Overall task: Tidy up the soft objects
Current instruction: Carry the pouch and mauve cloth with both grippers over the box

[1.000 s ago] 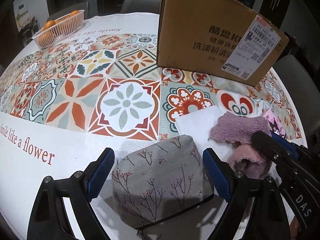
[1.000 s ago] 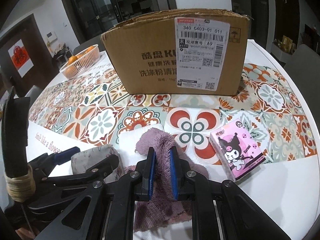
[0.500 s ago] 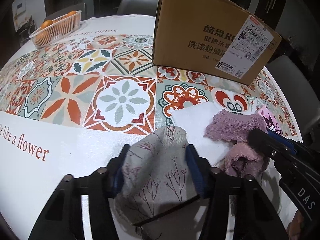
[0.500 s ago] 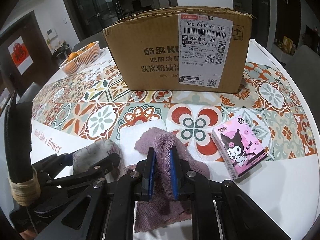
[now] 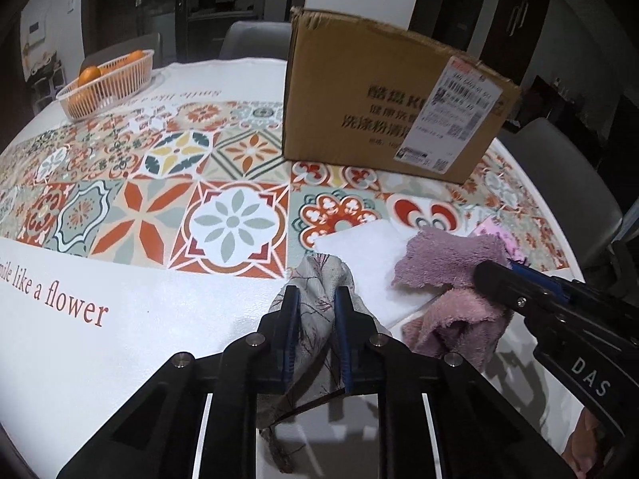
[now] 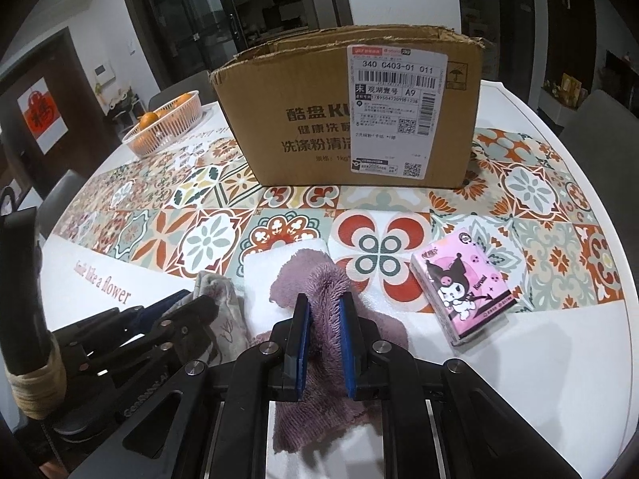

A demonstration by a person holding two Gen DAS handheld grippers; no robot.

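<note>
A grey cloth with a red twig print (image 5: 319,275) is bunched between the blue pads of my left gripper (image 5: 313,299), whose jaws are closing on it; its lower end hangs toward the white table. My right gripper (image 6: 322,303) is shut on a purple fluffy towel (image 6: 315,279), which drapes over a folded white cloth (image 6: 263,275). In the left wrist view the towel (image 5: 447,255) and the right gripper (image 5: 495,275) lie just to the right. The grey cloth (image 6: 217,291) shows left of the towel in the right wrist view.
An open cardboard box (image 6: 319,127) stands at the back of the patterned round table (image 5: 120,319). A pink tissue pack (image 6: 463,291) lies right of the towel. A basket of oranges (image 5: 108,80) sits far left. Chairs ring the table.
My left jaws have gone from wide apart to squeezed on the grey cloth, gathering it into a narrow bunch and raising it slightly. The right gripper still holds the purple towel in place.
</note>
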